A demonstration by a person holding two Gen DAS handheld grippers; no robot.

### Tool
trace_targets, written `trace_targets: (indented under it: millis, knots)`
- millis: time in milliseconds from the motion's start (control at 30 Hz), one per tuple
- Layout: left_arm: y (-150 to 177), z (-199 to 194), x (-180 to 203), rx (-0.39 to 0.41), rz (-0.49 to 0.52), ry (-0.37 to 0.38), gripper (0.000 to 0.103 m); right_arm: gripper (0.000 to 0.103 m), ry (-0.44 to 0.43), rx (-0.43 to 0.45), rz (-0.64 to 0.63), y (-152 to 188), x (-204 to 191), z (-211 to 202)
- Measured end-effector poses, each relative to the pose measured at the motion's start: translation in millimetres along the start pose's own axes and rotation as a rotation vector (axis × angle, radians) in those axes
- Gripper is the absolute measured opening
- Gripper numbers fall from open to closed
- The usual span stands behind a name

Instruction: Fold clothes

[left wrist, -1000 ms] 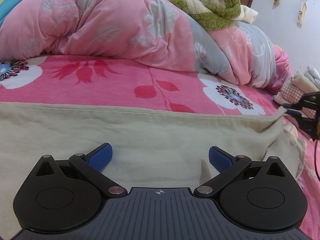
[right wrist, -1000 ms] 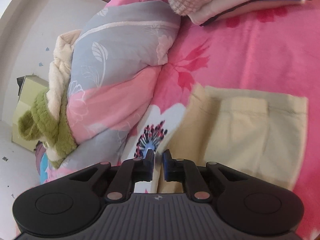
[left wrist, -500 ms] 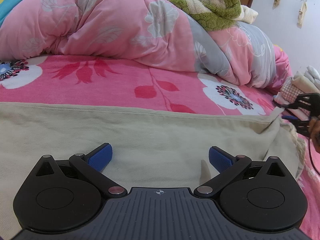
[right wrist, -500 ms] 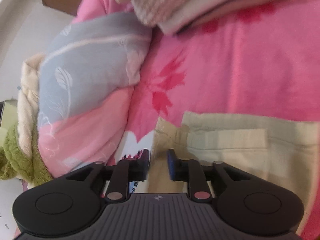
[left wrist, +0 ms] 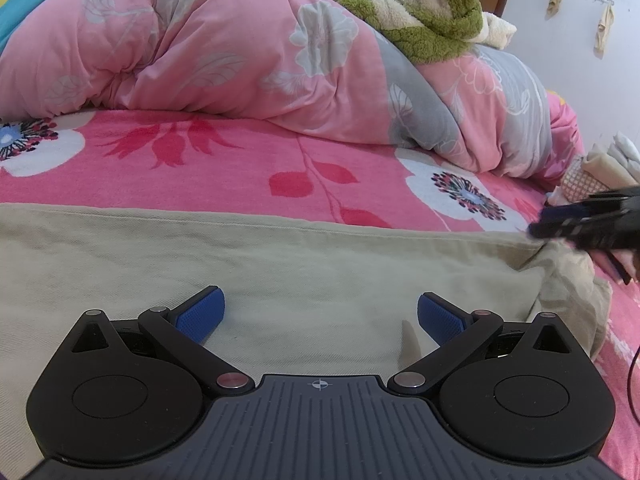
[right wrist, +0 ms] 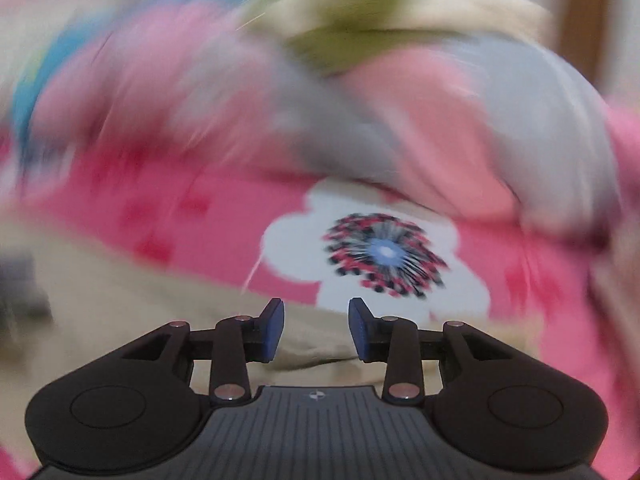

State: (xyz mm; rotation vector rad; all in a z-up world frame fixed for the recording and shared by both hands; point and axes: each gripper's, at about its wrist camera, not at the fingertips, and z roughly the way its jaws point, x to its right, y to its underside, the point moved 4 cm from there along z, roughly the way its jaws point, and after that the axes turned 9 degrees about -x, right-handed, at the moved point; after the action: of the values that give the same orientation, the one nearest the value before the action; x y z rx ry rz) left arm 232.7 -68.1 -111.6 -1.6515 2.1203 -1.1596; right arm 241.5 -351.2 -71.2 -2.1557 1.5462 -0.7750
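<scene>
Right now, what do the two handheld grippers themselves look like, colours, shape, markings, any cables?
Both match: the left gripper and right gripper have a dark grey ribbed body with a small crosshair mark, two round black housings, black linkage arms with silver pivot pins, and blue textured pads. A thin black cable runs at the left view's right edge. No sleeve is visible.

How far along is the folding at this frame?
Early. The beige garment lies spread flat on the pink bedsheet, its right end bunched. Left tool sits open over it, gripping nothing. Right tool, open, is at that bunched end. Every visible fold remains.
</scene>
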Motion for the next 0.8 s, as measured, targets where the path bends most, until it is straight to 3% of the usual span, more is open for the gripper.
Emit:
trace_targets:
  millis: [267, 333, 367, 400, 433, 633, 800]
  knots:
    - [-0.3, 0.0, -0.8, 0.0, 0.0, 0.001, 0.103, 0.035, -0.043, -0.14, -0.264, 3.8, -27.6, 30.2]
    - [-0.4, -0.3, -0.7, 0.001, 0.0, 0.0, 0.103, 0.03, -0.053, -0.175, -0.33, 4.8, -34.3, 37.6]
    - [-0.3, -0.9, -0.6, 0.003, -0.001, -0.004, 0.103, 0.019, -0.057, -0.186, -0.355, 5.3, -37.3, 40.2]
    - [-0.5, -1.5, -0.2, 0.006, -0.001, -0.011, 0.103, 0.003, -0.054, -0.172, -0.35, 5.6, -39.1, 38.5]
    - [-0.8, -2.3, 0.0, 0.008, -0.001, -0.019, 0.103, 0.001, -0.047, -0.156, -0.349, 5.8, -41.0, 36.5]
    - [-4.1, -9.1, -5.3, 0.03, -0.043, -0.048, 0.103, 0.001, 0.065, -0.062, -0.383, -2.2, -46.2, 32.0]
    - [-3.3, -5.8, -4.0, 0.021, -0.034, -0.051, 0.103, 0.001, 0.082, -0.073, -0.345, -7.6, -42.1, 50.6]
